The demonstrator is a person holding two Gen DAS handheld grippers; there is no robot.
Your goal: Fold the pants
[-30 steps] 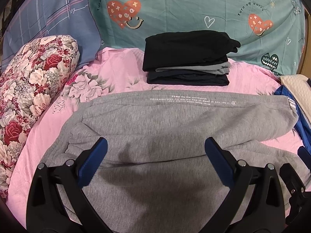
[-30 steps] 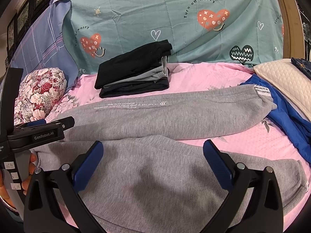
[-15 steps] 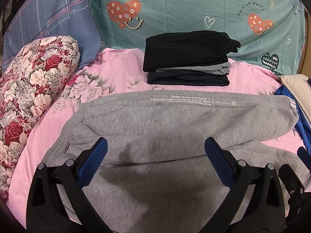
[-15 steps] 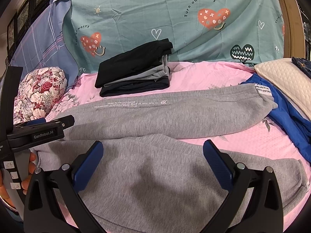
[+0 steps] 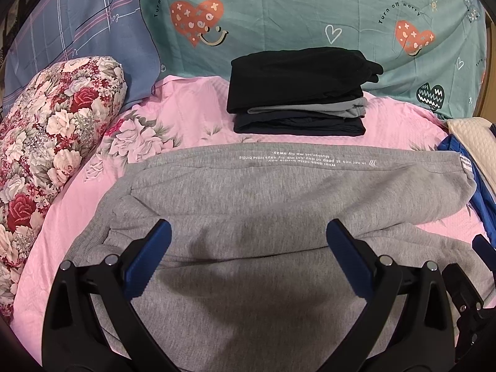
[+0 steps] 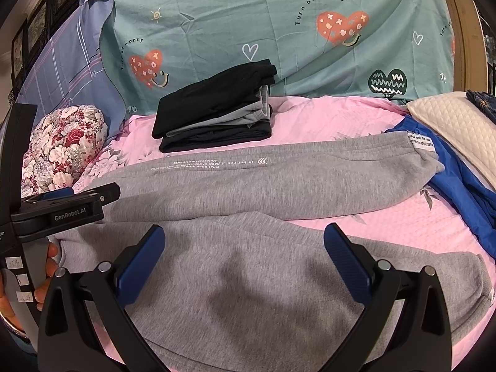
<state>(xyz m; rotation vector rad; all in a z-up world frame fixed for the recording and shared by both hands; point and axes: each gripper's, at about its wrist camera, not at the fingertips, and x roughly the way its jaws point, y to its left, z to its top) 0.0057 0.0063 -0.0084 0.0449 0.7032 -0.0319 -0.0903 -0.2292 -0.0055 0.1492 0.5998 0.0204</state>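
Grey sweatpants [image 5: 279, 192] [image 6: 248, 186] lie spread across the pink bed, waistband to the left, both legs running right. The far leg carries a line of white print and ends in a cuff with a white label [image 6: 420, 139]. The near leg's cuff [image 6: 477, 282] lies at the right. My left gripper [image 5: 248, 245] hovers open over the upper part of the pants near the waistband, nothing between its blue pads. My right gripper [image 6: 245, 245] is open above the near leg. The left gripper's body [image 6: 62, 207], held by a hand, shows at the left of the right wrist view.
A stack of folded dark and grey clothes [image 5: 297, 93] [image 6: 217, 111] sits at the back by the teal heart-print bedding [image 5: 310, 9]. A floral bolster [image 5: 52, 130] lies at left. Blue garment [image 6: 458, 183] and cream quilted pillow [image 6: 449, 117] lie at right.
Both views have shifted only slightly; the grippers stay open over the pants and the pants lie as before.
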